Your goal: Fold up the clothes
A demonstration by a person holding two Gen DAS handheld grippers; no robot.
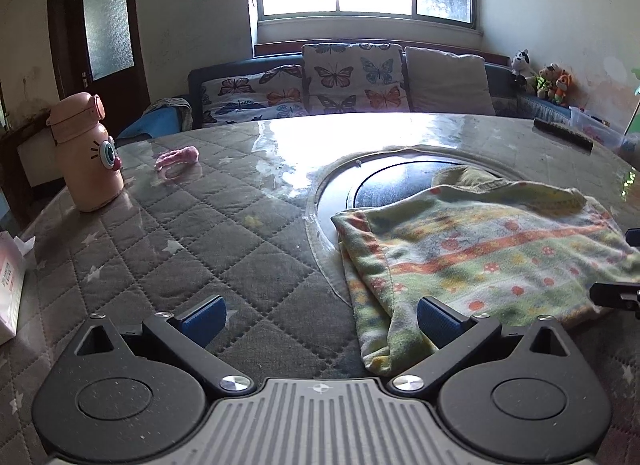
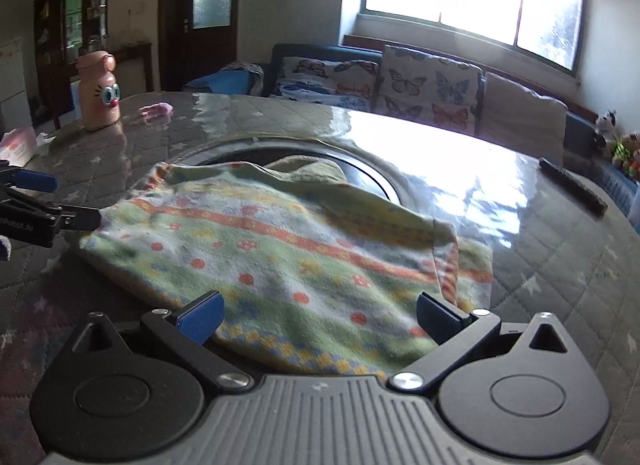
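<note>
A small fleece garment (image 1: 480, 253) (image 2: 288, 261), pale green with orange stripes and dots, lies partly folded on the round table, over the dark centre disc (image 1: 396, 185). In the left wrist view my left gripper (image 1: 320, 319) is open at the garment's near left corner, its right finger beside the folded edge and nothing between the pads. In the right wrist view my right gripper (image 2: 320, 319) is open low over the garment's near hem, the cloth lying between and under its fingers. The left gripper (image 2: 36, 205) shows at the garment's left edge, and the right gripper's tip (image 1: 616, 293) at its right edge.
A pink cartoon bottle (image 1: 86, 153) (image 2: 98, 91) and a pink hair tie (image 1: 176, 159) sit at the table's far left. A tissue box (image 1: 10, 289) is at the left edge and a dark brush (image 1: 564, 135) (image 2: 572, 187) at the far right. A sofa with cushions (image 1: 352, 77) stands behind.
</note>
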